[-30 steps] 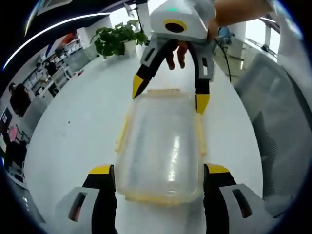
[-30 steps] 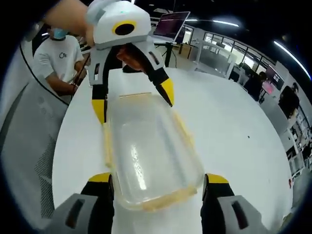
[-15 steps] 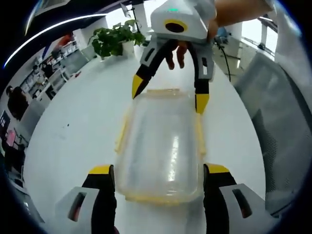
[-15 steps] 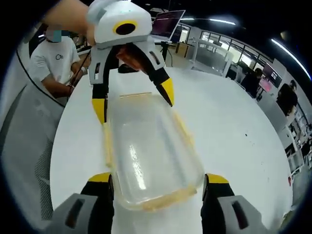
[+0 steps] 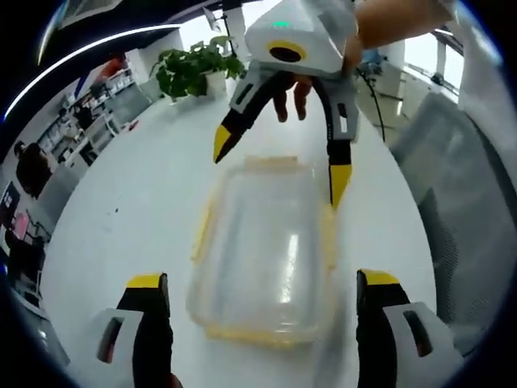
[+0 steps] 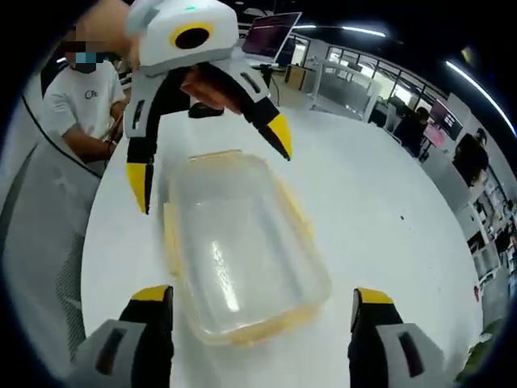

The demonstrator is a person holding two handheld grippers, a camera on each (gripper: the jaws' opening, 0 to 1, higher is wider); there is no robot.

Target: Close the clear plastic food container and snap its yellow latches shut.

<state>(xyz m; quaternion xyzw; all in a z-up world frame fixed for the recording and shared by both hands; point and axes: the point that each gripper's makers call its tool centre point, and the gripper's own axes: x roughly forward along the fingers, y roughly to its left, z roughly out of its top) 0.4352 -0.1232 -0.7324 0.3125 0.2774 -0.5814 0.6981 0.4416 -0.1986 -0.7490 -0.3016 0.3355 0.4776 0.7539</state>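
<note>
White table [image 5: 121,218], blurry container [image 5: 271,250]

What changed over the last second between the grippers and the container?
Both grippers opened wider and let go of the container: the left gripper and right gripper now stand clear of its sides, where before their jaws pressed against it at both ends. The container stays closed on the white table.

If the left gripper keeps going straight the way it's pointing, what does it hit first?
Probably the clear plastic food container on the white table, lying between its open jaws; the right gripper waits at the far end. Depth is uncertain.
</note>
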